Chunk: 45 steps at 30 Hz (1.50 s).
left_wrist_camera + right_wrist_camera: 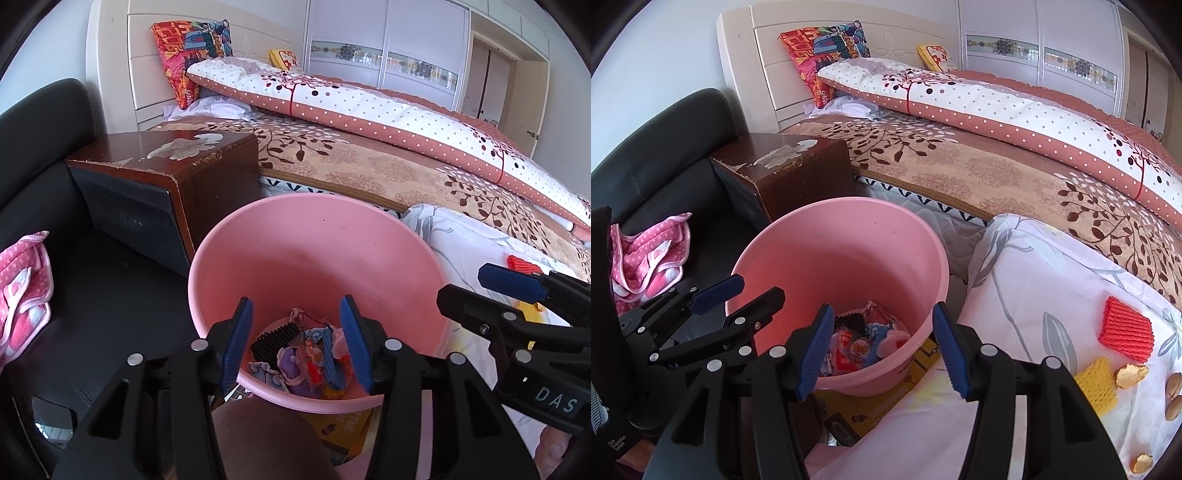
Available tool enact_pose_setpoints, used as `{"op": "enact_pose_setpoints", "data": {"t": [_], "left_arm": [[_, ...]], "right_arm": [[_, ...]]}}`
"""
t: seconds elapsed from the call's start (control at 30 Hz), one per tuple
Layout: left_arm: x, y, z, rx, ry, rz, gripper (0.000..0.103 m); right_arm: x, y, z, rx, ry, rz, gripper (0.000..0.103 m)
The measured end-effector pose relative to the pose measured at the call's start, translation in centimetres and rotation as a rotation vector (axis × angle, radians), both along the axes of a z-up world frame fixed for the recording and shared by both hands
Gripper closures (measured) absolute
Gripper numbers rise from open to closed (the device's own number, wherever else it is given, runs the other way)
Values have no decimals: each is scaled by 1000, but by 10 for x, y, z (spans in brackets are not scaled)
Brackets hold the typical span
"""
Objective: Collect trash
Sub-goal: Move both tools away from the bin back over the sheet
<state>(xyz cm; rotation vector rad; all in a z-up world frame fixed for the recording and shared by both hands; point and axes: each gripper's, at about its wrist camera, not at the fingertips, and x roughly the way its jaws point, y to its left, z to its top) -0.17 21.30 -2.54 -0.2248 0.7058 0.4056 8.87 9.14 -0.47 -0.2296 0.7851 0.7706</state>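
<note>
A pink bin (314, 206) (831, 206) stands beside the bed, with wrappers and a black foam piece (306, 358) (864, 343) at its bottom. My left gripper (295, 299) (759, 288) hangs over the bin's near rim, open and empty. My right gripper (882, 305) (469, 284) is over the bin's right side, also open with nothing between its pads. On the floral sheet to the right lie a red foam net (1126, 332) (521, 263), a yellow foam net (1097, 384) and nut shells (1130, 374).
A worn brown nightstand (166, 162) stands behind the bin on the left. A black leather seat (48, 147) holds a pink dotted cloth (22, 288). The bed with a dotted quilt (369, 107) fills the right. A yellow box (886, 410) lies under the bin.
</note>
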Motion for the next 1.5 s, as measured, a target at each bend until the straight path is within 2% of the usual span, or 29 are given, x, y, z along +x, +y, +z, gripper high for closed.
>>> {"op": "enact_pose_setpoints", "data": {"t": [0.6,0.9,1.1,1.5], "left_arm": [[5,-22,7,20,-9,-64,54],[11,-40,9,15,-19,-112,54],[19,-63,10,26,-22,-200,54],[44,-133,18,57,-47,-435,54]], "right_arm": [[2,-39,-3,21,22,-85,48],[1,-74,-8,36,38,-161,48],[3,-107,-9,36,23,-236,48],[9,-197,-18,35,24,-437,48]]}}
